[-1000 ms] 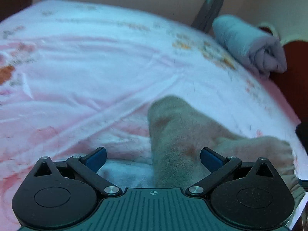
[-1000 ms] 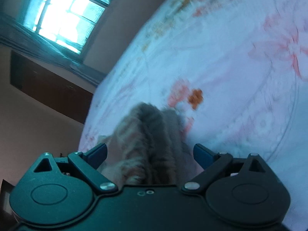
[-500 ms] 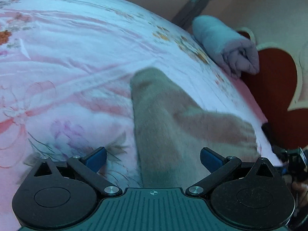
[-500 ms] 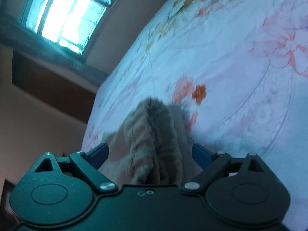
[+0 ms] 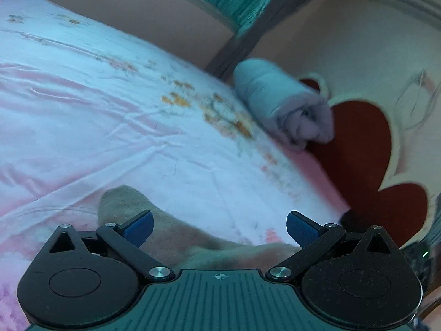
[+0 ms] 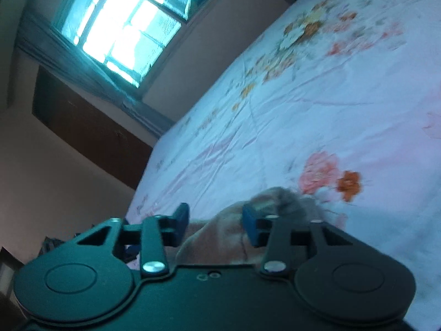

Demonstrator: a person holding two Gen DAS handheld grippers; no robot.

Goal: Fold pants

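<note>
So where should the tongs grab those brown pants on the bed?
Probably the bunched edge of the brown pants, coming in low along the bed sheet. That thick ridge stands up off the sheet, and the right tongs are closing around it. Flat parts offer little to pinch.

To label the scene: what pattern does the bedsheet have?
White-pink bedsheet with pink and orange flowers, clearest in the right wrist view.
</note>
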